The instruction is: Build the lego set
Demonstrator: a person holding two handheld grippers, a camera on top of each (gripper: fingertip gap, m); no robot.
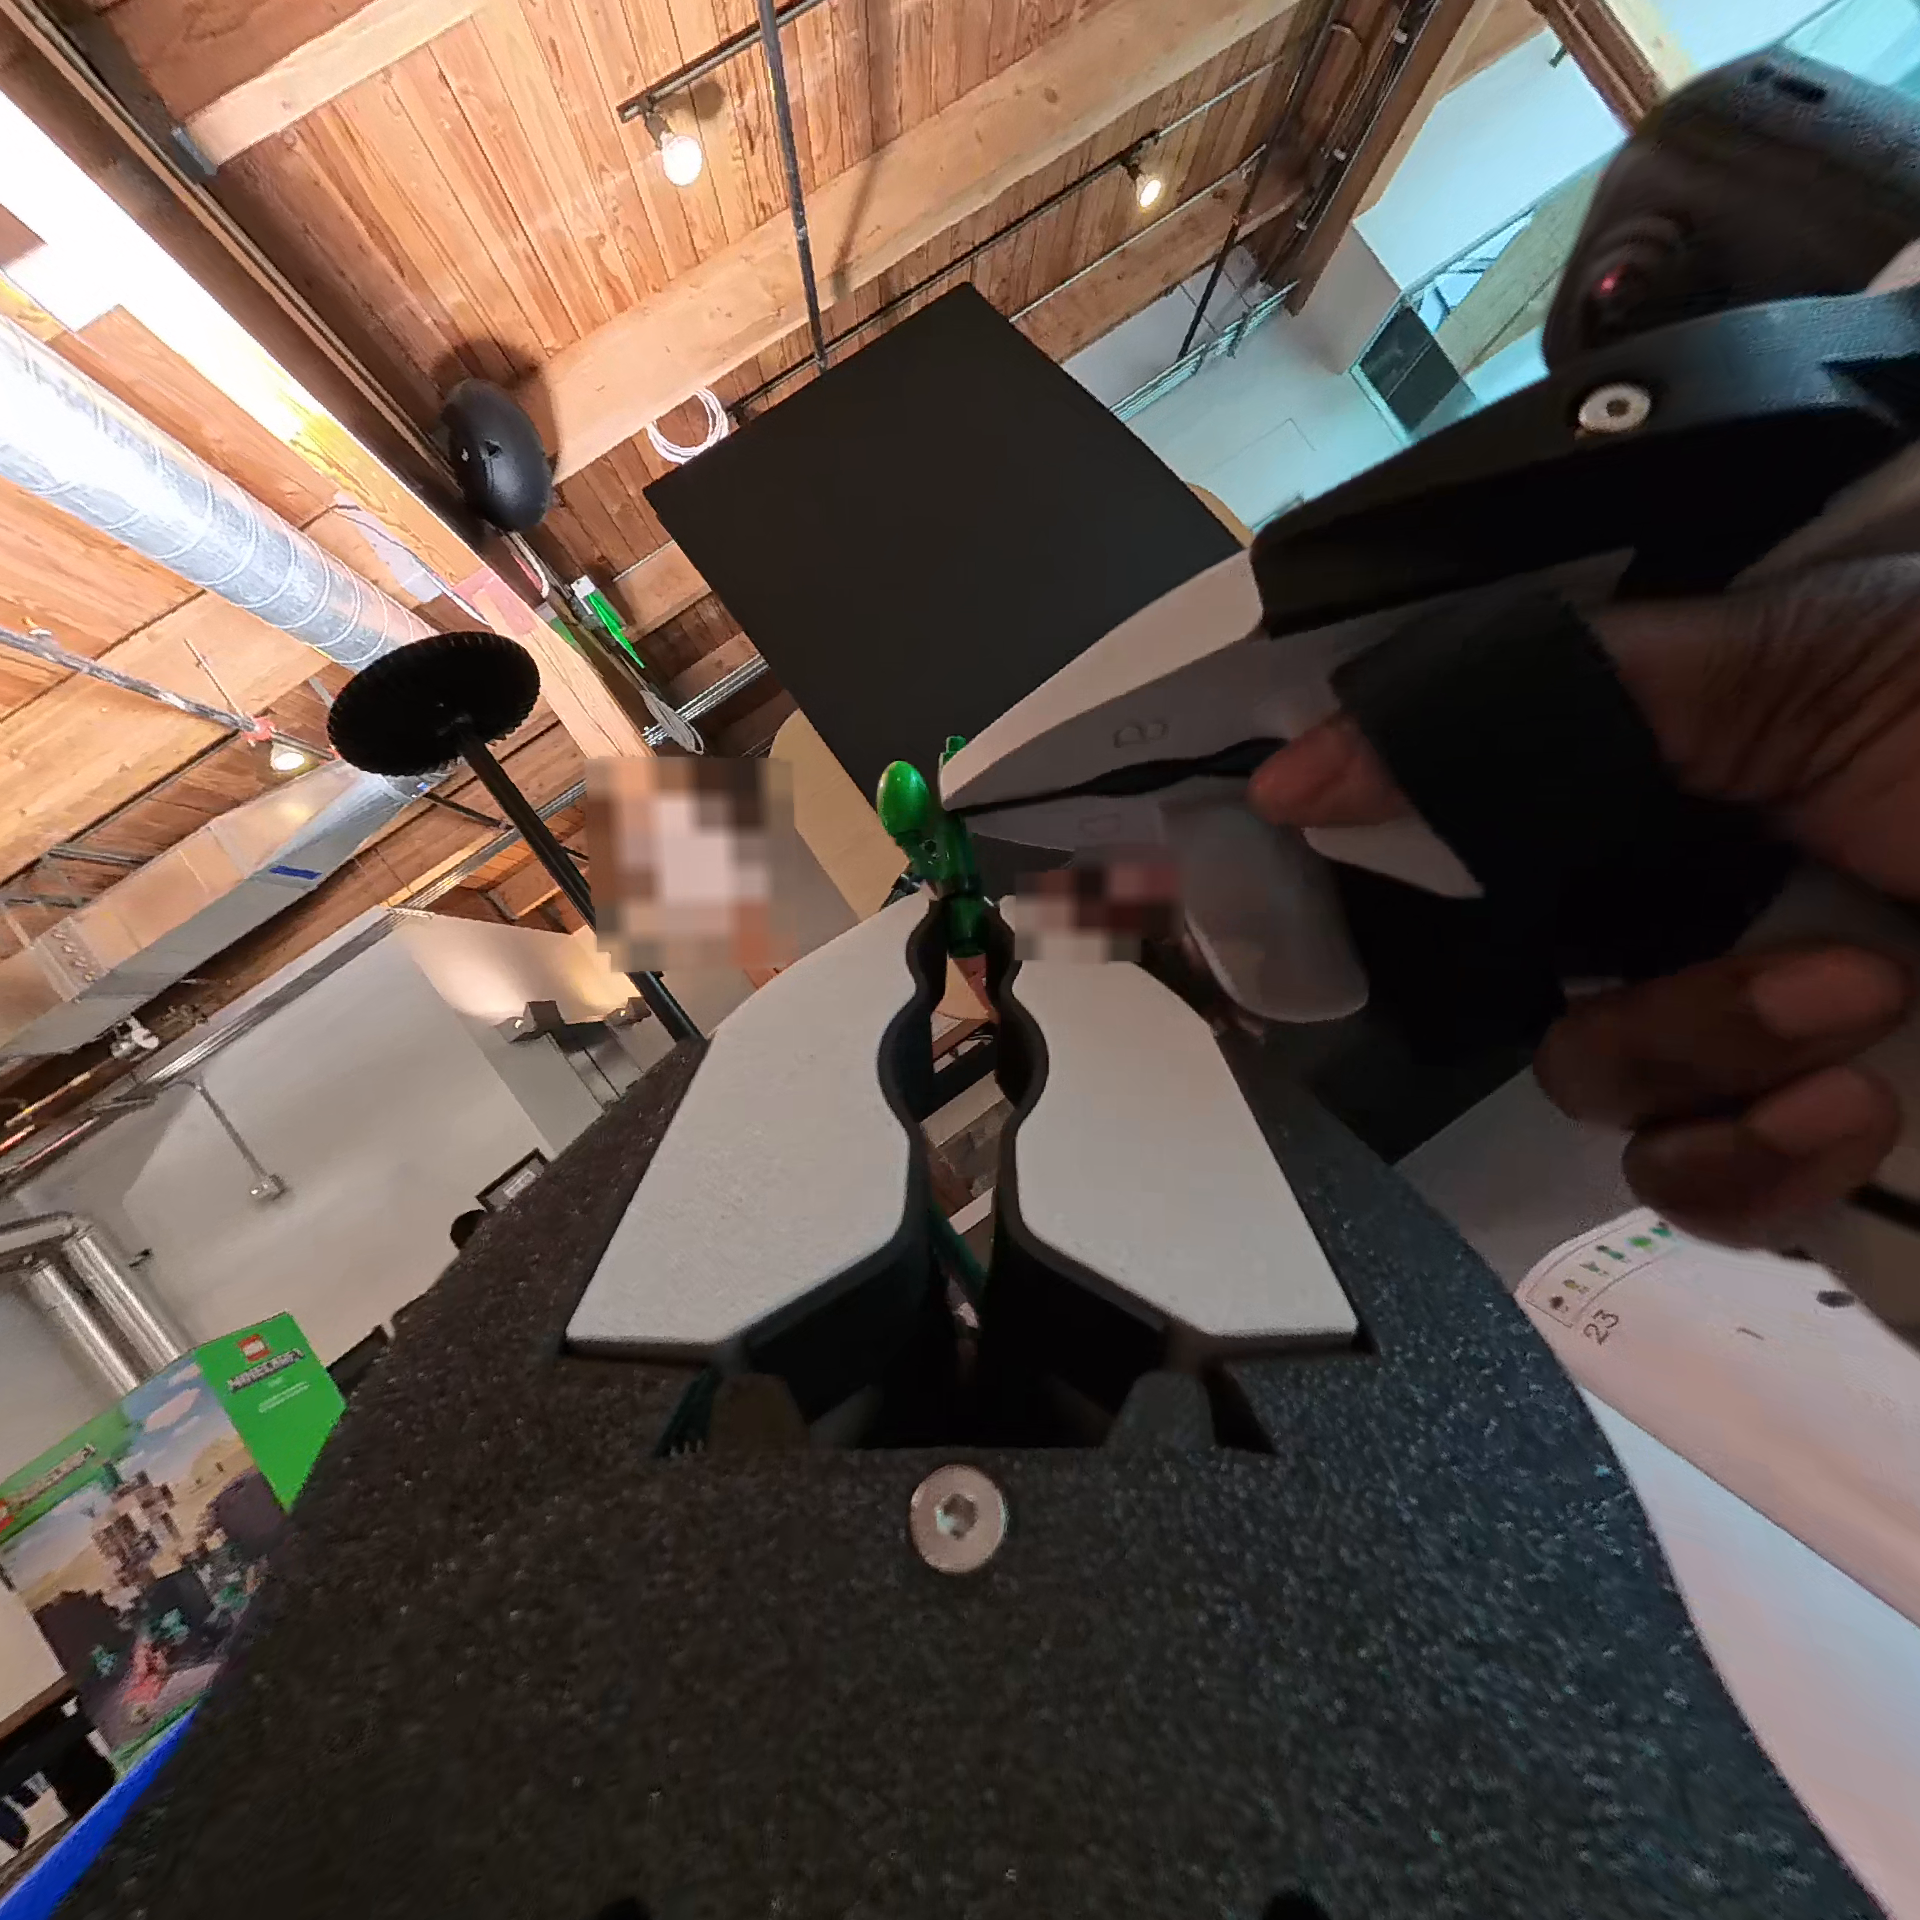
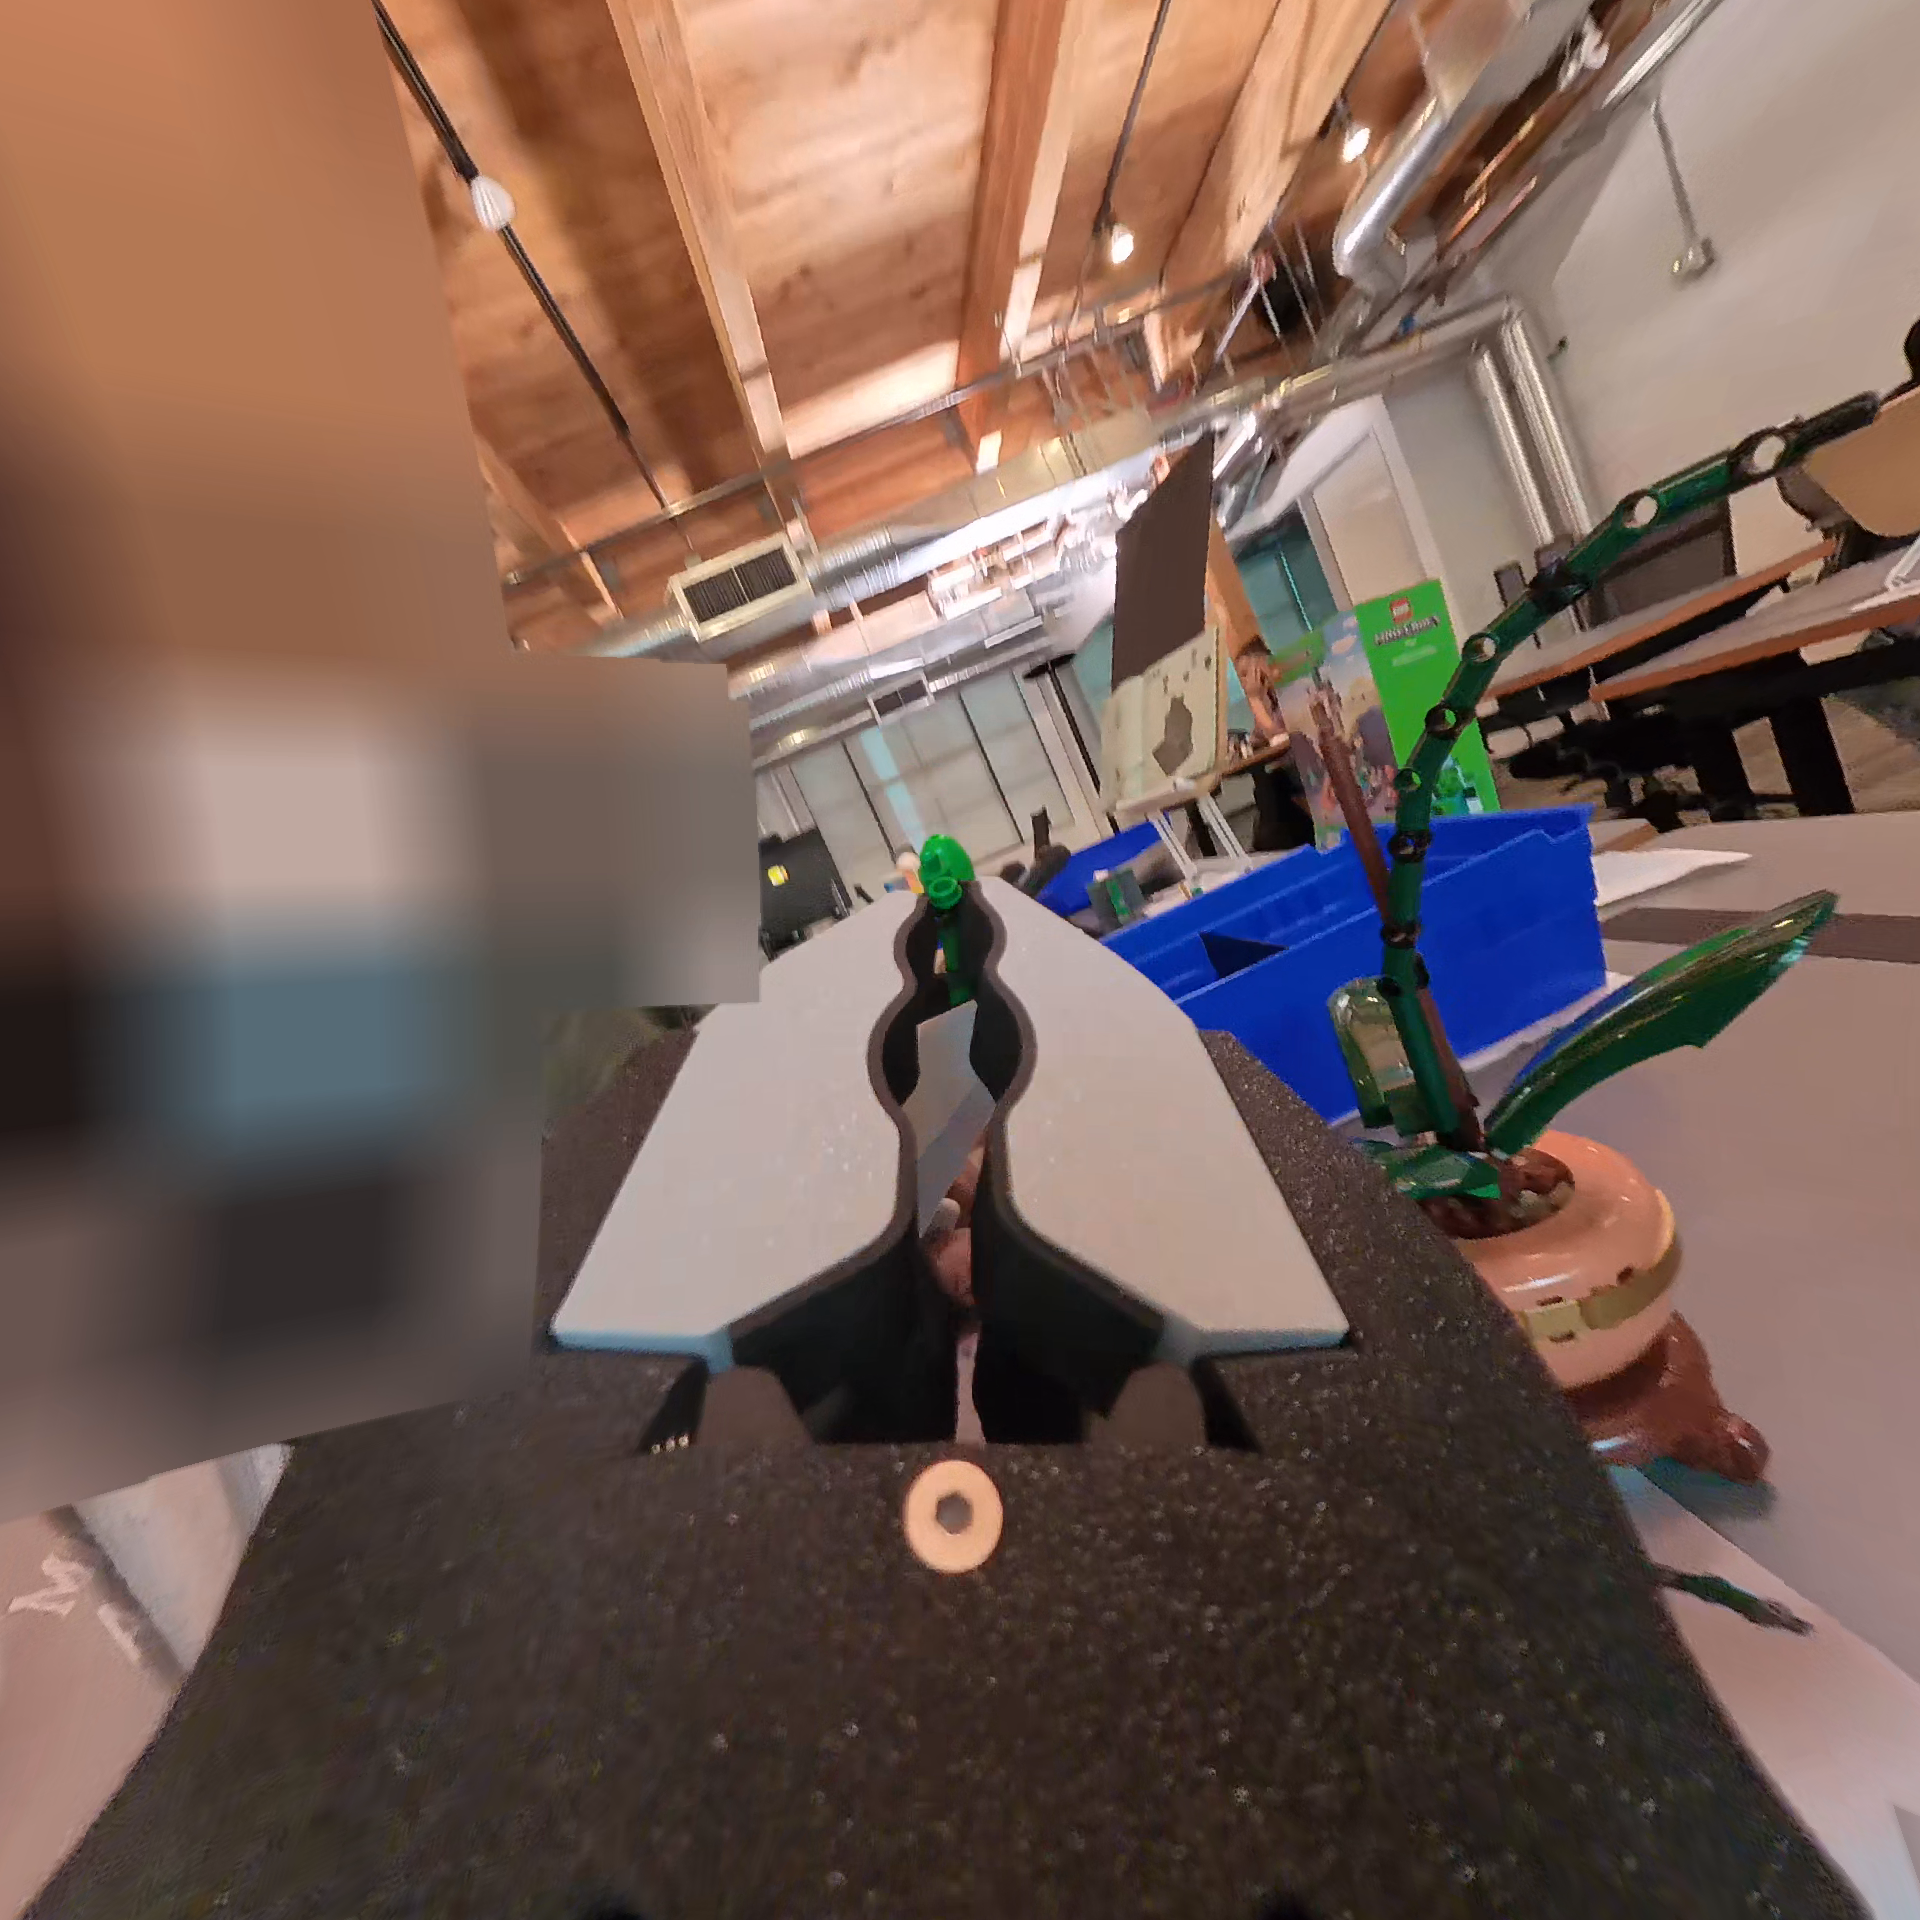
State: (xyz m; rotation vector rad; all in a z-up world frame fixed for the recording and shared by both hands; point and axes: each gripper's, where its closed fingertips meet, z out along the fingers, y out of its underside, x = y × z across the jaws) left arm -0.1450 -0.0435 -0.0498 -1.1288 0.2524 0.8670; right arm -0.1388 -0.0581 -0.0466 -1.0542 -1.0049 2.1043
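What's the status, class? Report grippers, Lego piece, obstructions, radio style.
Left gripper shut on green stem piece. Right gripper shut on it too, tips meeting. Lego plant on table, off right. Nothing in the way.

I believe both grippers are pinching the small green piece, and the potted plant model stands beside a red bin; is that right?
Not quite: the bin is blue, not red, as the right wrist view shows. The rest holds: the left gripper and right gripper both pinch the small green piece, and the plant model stands beside the bin.

Both wrist cams tilted up, close; share green piece
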